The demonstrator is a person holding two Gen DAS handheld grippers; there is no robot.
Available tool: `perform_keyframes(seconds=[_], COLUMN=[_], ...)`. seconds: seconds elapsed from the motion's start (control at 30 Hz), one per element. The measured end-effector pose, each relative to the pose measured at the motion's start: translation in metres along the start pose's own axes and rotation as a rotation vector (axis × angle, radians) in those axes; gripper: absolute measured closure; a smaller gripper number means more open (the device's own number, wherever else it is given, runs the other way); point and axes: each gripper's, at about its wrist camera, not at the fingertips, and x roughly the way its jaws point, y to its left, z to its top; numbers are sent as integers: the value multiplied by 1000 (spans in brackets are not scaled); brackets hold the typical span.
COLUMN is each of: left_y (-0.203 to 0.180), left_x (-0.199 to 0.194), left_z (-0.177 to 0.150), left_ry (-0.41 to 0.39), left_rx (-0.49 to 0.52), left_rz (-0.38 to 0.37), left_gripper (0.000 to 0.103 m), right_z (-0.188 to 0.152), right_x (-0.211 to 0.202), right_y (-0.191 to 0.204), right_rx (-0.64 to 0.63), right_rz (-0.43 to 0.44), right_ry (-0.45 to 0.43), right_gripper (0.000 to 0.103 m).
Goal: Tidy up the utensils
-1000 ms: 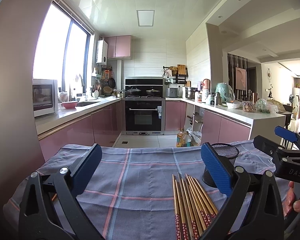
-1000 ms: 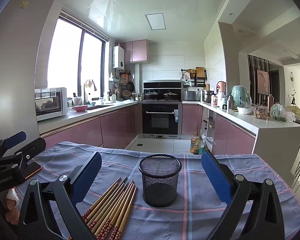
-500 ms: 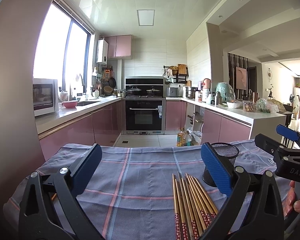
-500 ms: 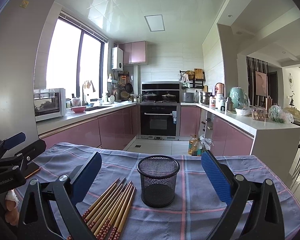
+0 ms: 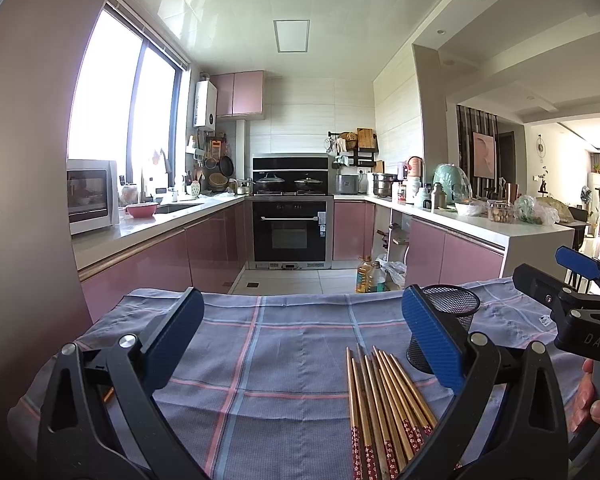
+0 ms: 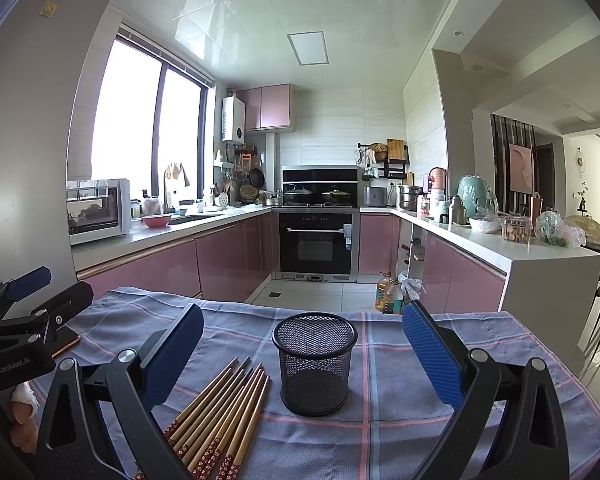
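A bundle of wooden chopsticks (image 6: 220, 412) lies flat on the checked cloth (image 6: 400, 432), just left of the upright black mesh cup (image 6: 315, 364). The left gripper (image 5: 300, 344) and right gripper (image 6: 300, 352) hover above the cloth, fingers spread wide, grasping nothing.

Home kitchen: oven (image 5: 289, 230), pink cabinets (image 6: 228, 258), microwave (image 5: 89, 196).

left wrist: low over worktop (image 5: 292, 360), faces kitchen | right wrist: same heading, rightward | 2 views share chopsticks (image 5: 384, 400), mesh cup (image 6: 314, 364)
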Motion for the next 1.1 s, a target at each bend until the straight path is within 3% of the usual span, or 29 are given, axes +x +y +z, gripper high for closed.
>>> perform_keyframes(seconds=[1.1], left_y=[-1], left_x=[1], left_z=[-1], left_ry=[-3], left_rx=[8], left_rz=[2], left_gripper=[5], right_z=[0], right_x=[0], right_y=[-1], right_rx=[3], right_rz=[2], right_ry=[-4], right_gripper=[7])
